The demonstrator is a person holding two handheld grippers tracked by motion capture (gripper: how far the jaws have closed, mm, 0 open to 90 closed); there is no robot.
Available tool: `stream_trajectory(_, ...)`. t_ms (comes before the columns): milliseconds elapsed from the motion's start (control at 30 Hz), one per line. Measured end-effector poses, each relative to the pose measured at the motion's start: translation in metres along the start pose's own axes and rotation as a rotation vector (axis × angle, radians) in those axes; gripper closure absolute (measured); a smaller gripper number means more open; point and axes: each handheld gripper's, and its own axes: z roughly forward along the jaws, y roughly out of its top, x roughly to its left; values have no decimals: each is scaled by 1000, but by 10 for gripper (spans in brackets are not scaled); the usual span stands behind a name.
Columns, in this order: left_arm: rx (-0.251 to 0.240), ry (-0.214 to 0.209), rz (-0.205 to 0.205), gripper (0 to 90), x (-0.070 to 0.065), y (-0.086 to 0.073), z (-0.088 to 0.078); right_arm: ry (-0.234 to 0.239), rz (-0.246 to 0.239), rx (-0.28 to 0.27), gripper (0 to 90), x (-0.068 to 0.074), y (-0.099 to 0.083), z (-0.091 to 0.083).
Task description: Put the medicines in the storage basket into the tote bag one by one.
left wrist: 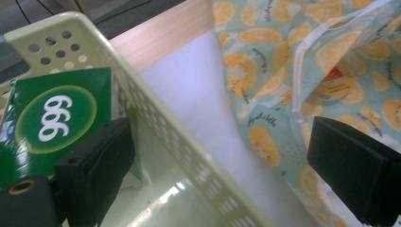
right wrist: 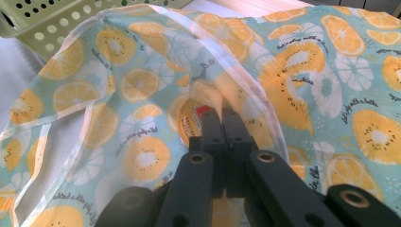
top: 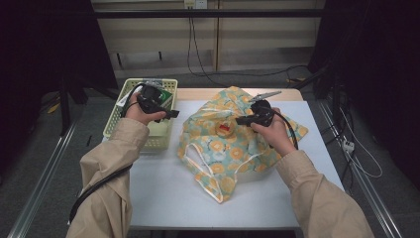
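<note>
R gripper jaws pinched on rim of fruit-print bag mid-table w/ small tin inside; L gripper wide open, empty, straddling green basket wall.

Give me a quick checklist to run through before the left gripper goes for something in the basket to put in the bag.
1. Left gripper open and empty: ok, its jaws stand wide apart with nothing between them.
2. Left gripper over the basket: ok, it straddles the basket's near wall.
3. Something to pick: ok, a green packet marked 999 lies inside the basket.
4. Right gripper holding the bag: ok, its jaws are shut on the cloth at the mouth.
5. Bag mouth open enough: cannot tell, the trimmed edge is lifted and a small can shows inside.
6. Room left in the bag: cannot tell.
</note>
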Motion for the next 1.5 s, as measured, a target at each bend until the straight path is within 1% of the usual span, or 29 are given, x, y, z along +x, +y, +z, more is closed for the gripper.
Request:
stream_trajectory(133, -3, 14, -28, 82, 9, -5, 0, 5, -4, 1, 900, 0, 0, 0)
stream_trajectory(300, 2, 41, -34, 81, 19, -7, -2, 7, 1, -3, 900, -2, 0, -2)
stream_trajectory(367, 6, 59, -28, 81, 23, -8, -2, 9, 2, -7, 900, -3, 0, -3)
stream_trajectory(400, 3, 67, -34, 81, 25, -8, -2, 9, 2, -9, 900, -3, 0, -3)
stream_trajectory(433, 8, 76, -31, 79, 28, -9, -2, 10, 2, -12, 900, -3, 0, -4)
stream_trajectory(467, 3, 82, -36, 79, 30, -10, -1, 13, 2, -13, 900, -3, 0, -4)
stream_trajectory(500, -2, 92, -51, 78, 33, -11, 0, 16, 2, -13, 900, -2, 0, -4)
stream_trajectory(533, 7, 94, -52, 78, 36, -12, 1, 15, -2, -12, 900, -2, 0, -4)
stream_trajectory(600, 6, 108, -76, 76, 42, -15, 4, 17, -4, -11, 900, -2, 0, -4)
stream_trajectory(633, 16, 115, -68, 76, 46, -17, 5, 18, -5, -11, 900, -2, 1, -4)
stream_trajectory(667, 12, 117, -82, 76, 49, -18, 6, 20, -6, -10, 900, -2, 1, -4)
stream_trajectory(700, 19, 125, -86, 77, 52, -20, 7, 23, -3, -11, 900, -2, 1, -4)
stream_trajectory(733, 12, 137, -93, 77, 54, -21, 8, 28, 1, -9, 900, -3, 1, -4)
stream_trajectory(767, 19, 142, -91, 77, 58, -23, 9, 33, 7, -8, 900, -3, 0, -4)
stream_trajectory(800, 14, 166, -107, 76, 59, -24, 11, 35, 7, -9, 900, -4, 0, -3)
stream_trajectory(833, 19, 143, -110, 76, 63, -26, 11, 35, 8, -10, 900, -5, 0, -3)
stream_trajectory(900, 23, 153, -122, 76, 67, -28, 15, 37, 15, -8, 900, -6, 0, -2)
stream_trajectory(967, 39, 160, -111, 76, 71, -30, 18, 38, 17, -8, 900, -7, 0, -1)
stream_trajectory(1000, 42, 170, -109, 76, 72, -31, 20, 39, 19, -8, 900, -7, 0, -1)
stream_trajectory(1067, 48, 175, -113, 75, 74, -32, 25, 41, 20, -7, 900, -8, 0, 0)
stream_trajectory(1100, 49, 180, -107, 74, 76, -33, 27, 40, 22, -4, 900, -9, 0, 0)
stream_trajectory(1167, 55, 165, -121, 72, 77, -34, 33, 40, 26, -4, 900, -9, 0, 1)
stream_trajectory(1200, 55, 174, -125, 72, 78, -34, 36, 41, 27, -4, 900, -9, 0, 1)
stream_trajectory(1233, 55, 180, -124, 72, 78, -34, 38, 42, 30, -4, 900, -10, 0, 1)
stream_trajectory(1300, 53, 171, -115, 71, 79, -32, 43, 41, 31, -3, 900, -10, 0, 1)
stream_trajectory(1400, 67, 191, -94, 73, 79, -29, 50, 42, 34, -2, 900, -11, 0, 1)
stream_trajectory(1433, 62, 196, -95, 73, 79, -28, 53, 44, 35, 0, 900, -11, -1, 1)
stream_trajectory(1467, 61, 187, -98, 73, 79, -26, 55, 43, 35, -1, 900, -12, -1, 1)
stream_trajectory(1500, 55, 193, -104, 89, 78, -26, 57, 42, 37, -1, 900, -12, -1, 1)
